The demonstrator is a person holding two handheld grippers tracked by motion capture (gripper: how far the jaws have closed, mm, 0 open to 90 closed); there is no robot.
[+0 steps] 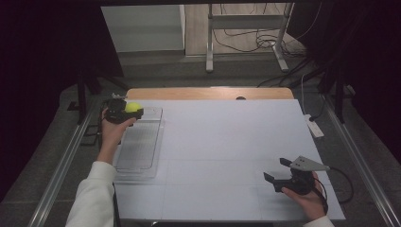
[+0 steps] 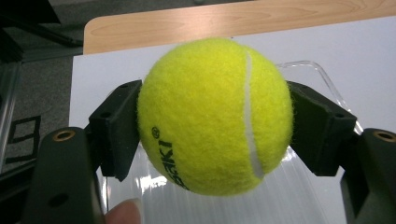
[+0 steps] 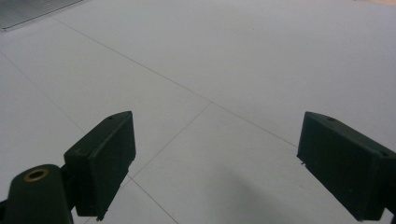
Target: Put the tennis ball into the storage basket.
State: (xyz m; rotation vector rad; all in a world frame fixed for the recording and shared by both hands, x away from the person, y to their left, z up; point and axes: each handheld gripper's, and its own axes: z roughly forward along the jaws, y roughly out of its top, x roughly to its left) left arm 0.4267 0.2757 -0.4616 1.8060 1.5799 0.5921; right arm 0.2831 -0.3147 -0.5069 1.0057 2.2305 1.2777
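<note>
Holding the fuzzy yellow tennis ball (image 2: 215, 116), left gripper (image 1: 124, 112) hangs directly over the clear ribbed plastic tray's (image 1: 139, 151) far end, at the table's left edge; right gripper (image 1: 279, 171) gapes empty.

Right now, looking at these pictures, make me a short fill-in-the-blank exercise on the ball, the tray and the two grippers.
1. The left gripper is shut on a yellow tennis ____.
2. The ball is held above the clear plastic ____.
3. The right gripper has its jaws ____, with nothing between them.
4. The tray lies on the ____ side of the white table in the high view.

Missing words: ball; tray; open; left
</note>
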